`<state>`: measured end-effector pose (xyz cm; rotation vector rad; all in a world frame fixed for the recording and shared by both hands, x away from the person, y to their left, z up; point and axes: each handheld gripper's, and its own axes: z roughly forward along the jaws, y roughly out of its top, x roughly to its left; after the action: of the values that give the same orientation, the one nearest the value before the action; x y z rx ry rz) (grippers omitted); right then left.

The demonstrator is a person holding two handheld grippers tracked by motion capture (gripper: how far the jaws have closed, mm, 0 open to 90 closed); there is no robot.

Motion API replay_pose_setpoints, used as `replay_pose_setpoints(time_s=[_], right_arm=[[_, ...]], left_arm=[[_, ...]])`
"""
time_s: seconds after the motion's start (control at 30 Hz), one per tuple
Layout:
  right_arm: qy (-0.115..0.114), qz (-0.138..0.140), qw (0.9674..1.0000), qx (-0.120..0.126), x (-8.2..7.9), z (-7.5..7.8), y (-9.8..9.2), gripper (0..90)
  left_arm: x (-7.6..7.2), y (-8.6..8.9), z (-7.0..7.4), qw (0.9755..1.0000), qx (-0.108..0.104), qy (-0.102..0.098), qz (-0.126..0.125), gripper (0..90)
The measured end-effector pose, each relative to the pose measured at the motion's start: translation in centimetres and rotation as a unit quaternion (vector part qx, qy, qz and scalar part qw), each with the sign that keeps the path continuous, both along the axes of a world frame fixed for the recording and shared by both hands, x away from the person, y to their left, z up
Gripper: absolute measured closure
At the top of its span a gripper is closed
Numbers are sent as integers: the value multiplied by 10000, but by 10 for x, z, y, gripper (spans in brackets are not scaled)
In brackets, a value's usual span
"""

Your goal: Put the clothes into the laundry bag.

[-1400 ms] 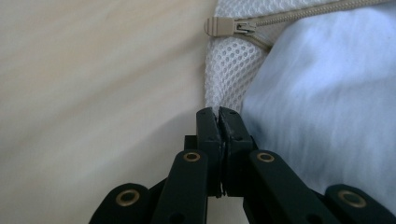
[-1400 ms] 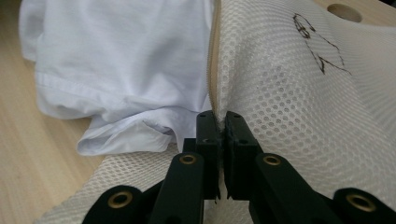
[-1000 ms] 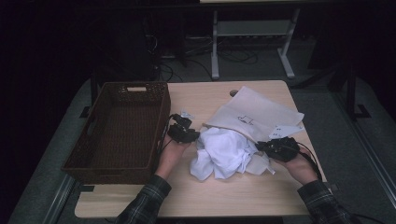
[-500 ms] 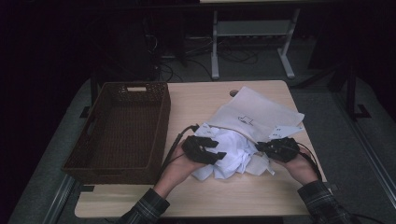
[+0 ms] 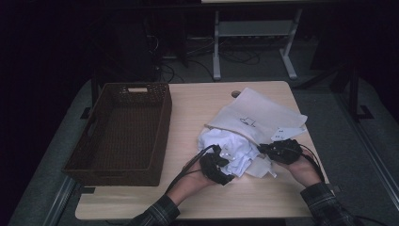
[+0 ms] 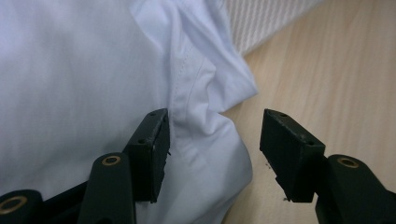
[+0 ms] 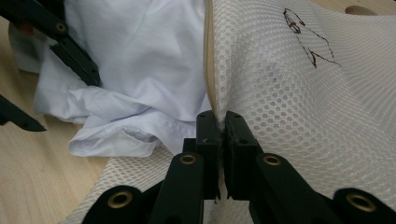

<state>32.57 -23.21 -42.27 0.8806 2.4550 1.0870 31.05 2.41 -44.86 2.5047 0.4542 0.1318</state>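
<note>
Nearest the person, the left gripper [image 5: 217,165] sits at the near edge of the white shirt [image 5: 230,148], its jaws spread and having just been opening, with a loose fold of cloth lying between them but not pressed by the pads. The shirt is light, soft, thin woven cotton, crumpled into a heap with stitched seams and a rounded hem showing in the left gripper view; it will likely sag, slide and bunch rather than hold any shape, so a thick fold or a seam looks like the surest place to pinch. Just to the right, the right gripper [image 5: 277,149] has its jaws pressed together on the rim of the mesh bag [image 5: 256,117], clamping the fabric right beside the zipper edge [image 7: 208,70]. The bag is a pale, honeycomb-textured net, floppy and light, with a dark ink mark [image 7: 306,37] on its face; its mouth lies over the far half of the shirt, which sits partly inside. Both rest on the pale wooden table [image 5: 197,110]. Farther left stands a dark brown woven basket [image 5: 122,129], stiff-walled and rectangular.
</note>
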Motion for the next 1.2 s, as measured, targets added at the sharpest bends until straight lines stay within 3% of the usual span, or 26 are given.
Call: replay_pose_setpoints(time_s=[0.13, 0.23, 0.43, 0.47, 0.63, 0.7, 0.73, 0.77, 0.9, 0.93, 1.03, 1.07, 1.2], right_arm=[[18, -8, 10000, 2, 0, 0, 0, 839], [77, -31, 9999, 120, -5, 6, -4, 710], [281, 250, 9986, 378, -27, 16, -3, 630], [434, 383, 9977, 345, -37, 11, 5, 612], [569, 486, 9972, 19, -52, -5, 21, 598], [601, 492, 9967, -213, -53, -12, 28, 595], [601, 492, 9967, -213, -53, -12, 28, 595], [607, 452, 9961, -450, -50, -22, 35, 619], [618, 412, 9951, -654, -48, -29, 39, 648], [641, 381, 9941, -789, -46, -33, 42, 698], [623, 347, 9932, -916, -44, -36, 44, 755], [657, 332, 9933, -887, -43, -36, 43, 809], [689, 336, 9933, -866, -42, -36, 43, 875]], left_arm=[[2, 1, -2, 9999, 63, -87, 116, 575], [4, 3, -3, 9997, 56, -139, 214, 724], [7, 6, -4, 9995, -70, -96, 299, 798], [7, 6, -4, 9994, -93, -94, 309, 822], [7, 7, -4, 9994, -85, -63, 340, 844], [8, 7, -4, 9994, -95, -22, 340, 846], [8, 7, -4, 9994, -95, -22, 340, 848], [9, 8, -4, 9993, -124, 20, 350, 853], [9, 7, -3, 9990, -169, 72, 398, 864], [9, 7, -2, 9989, -202, 111, 414, 869], [9, 7, -1, 9987, -256, 139, 426, 873], [8, 6, 1, 9984, -322, 143, 433, 874], [7, 3, 7, 9984, -389, 113, 406, 875]])
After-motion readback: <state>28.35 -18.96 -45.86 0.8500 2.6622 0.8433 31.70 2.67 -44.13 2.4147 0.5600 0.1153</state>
